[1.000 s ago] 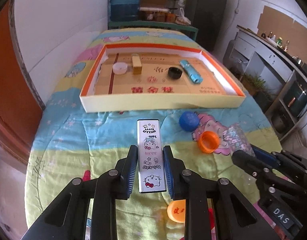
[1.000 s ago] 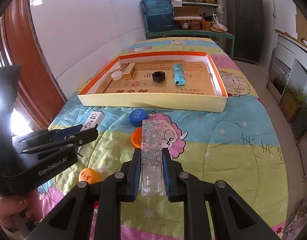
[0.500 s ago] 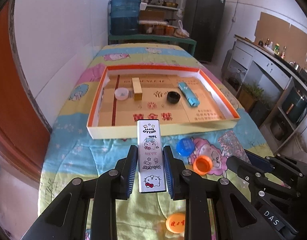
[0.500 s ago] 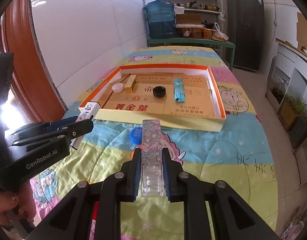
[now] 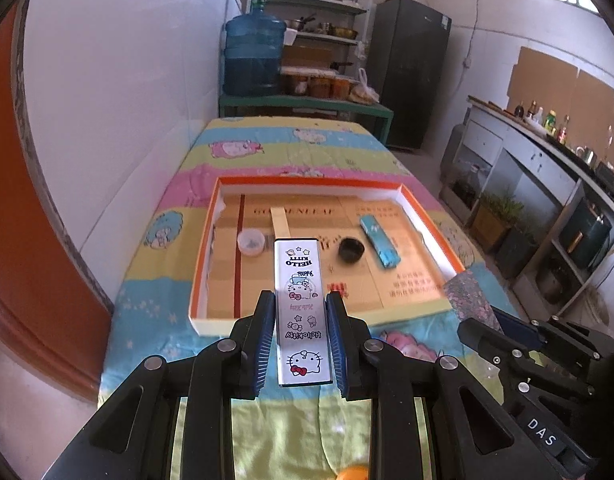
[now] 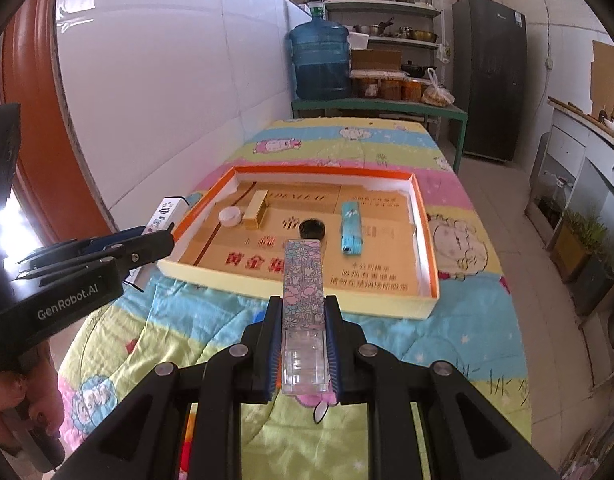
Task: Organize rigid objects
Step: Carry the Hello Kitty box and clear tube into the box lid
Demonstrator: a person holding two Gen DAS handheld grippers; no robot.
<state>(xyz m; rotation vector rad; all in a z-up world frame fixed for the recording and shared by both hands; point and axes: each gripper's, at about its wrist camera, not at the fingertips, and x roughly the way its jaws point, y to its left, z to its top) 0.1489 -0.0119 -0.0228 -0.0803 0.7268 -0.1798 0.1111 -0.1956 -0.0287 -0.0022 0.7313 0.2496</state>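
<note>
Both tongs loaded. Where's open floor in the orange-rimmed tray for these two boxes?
In the tray, the near band over the printed characters is bare, in front of the black cap and the blue box. So is the far right corner. The far left is crowded: the white cap and gold block sit close.

Near half of the orange-rimmed box [image 6: 423, 240] is pretty open, just printed floor. Farther in, the white cap [image 6: 230, 216], gold block [image 6: 256, 210], black cap [image 6: 311, 229] and blue lighter [image 6: 351, 228] sit spread out, with passable gaps between them.
</note>
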